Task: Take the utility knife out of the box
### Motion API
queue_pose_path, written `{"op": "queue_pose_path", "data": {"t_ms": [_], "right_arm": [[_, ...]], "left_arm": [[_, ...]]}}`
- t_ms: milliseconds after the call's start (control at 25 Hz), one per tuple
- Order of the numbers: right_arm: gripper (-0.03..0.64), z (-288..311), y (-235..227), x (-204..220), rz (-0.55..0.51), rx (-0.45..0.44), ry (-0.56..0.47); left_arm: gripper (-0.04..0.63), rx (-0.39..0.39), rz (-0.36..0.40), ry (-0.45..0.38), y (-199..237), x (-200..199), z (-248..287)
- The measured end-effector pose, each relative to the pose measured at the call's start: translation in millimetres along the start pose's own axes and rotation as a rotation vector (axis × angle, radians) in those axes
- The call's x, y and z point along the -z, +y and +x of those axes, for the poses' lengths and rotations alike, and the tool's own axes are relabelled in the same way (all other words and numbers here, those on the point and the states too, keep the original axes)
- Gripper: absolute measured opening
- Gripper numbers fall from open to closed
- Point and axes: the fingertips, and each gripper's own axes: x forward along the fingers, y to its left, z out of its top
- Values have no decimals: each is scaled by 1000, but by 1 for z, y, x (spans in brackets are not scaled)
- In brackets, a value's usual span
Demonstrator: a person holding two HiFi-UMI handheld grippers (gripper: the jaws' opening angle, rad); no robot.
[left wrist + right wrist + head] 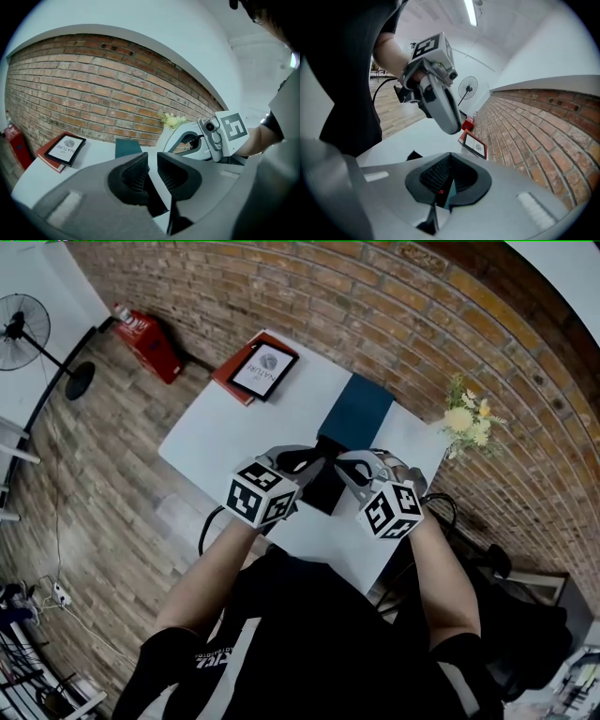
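A brick wall (pixel 375 324) runs along the far side and a wood-plank floor (pixel 112 474) lies to the left. On the floor stand a fan (pixel 23 329) at the far left and a red fire extinguisher (pixel 145 338) against the wall. A white table (pixel 225 427) stands against the bricks. On its far left corner lies a red book (pixel 242 381) with a framed print (pixel 263 369) on top. A flat teal board (pixel 356 411) lies in the middle, and a bunch of pale flowers (pixel 469 418) stands at the far right. The black box (pixel 323 488) sits on the table's near side, just near of the teal board, and both grippers meet over it. The left gripper (pixel 152 161) comes in from the left with its jaws a narrow way apart. White table shows through the gap, with a dark edge of the box below, and the pads press on nothing that can be seen. The right gripper (pixel 450 157) comes from the right with its jaws closed together. Low in the slit sit a sliver of teal and a tiny red speck, too small to identify. The utility knife cannot be picked out in any view.
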Motion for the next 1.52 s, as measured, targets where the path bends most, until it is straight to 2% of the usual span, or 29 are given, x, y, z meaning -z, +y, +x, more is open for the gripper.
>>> {"op": "queue_pose_path", "data": {"t_ms": [200,360,520,600,720,840,960,1080,1200,1360,1520], "right_arm": [[0,13,13,38,116,-67,76],[8,35,26,77,240,-133,176],[68,68,36,103,381,-175,257],[128,81,45,115,425,-202,316],[174,97,59,133,480,-226,416],[250,112,77,145,575,-249,508],[313,123,78,146,660,-227,589],[405,128,78,152,765,-186,683],[438,129,77,158,849,-136,739],[453,133,74,163,847,-122,793],[459,137,79,170,805,-171,845]], "left_arm": [[64,-113,-45,-19,40,9,-26],[55,-137,-56,-27,43,20,-34],[55,-117,-57,-15,40,35,-37],[55,-125,-53,-6,40,40,-42],[55,-132,-16,-5,47,43,-53],[55,-103,19,5,66,46,-64],[51,-60,36,-1,99,40,-69],[51,30,74,17,120,33,-69],[43,117,122,41,134,26,-69],[37,153,93,40,158,16,-69],[34,160,74,39,169,12,-65]]}}
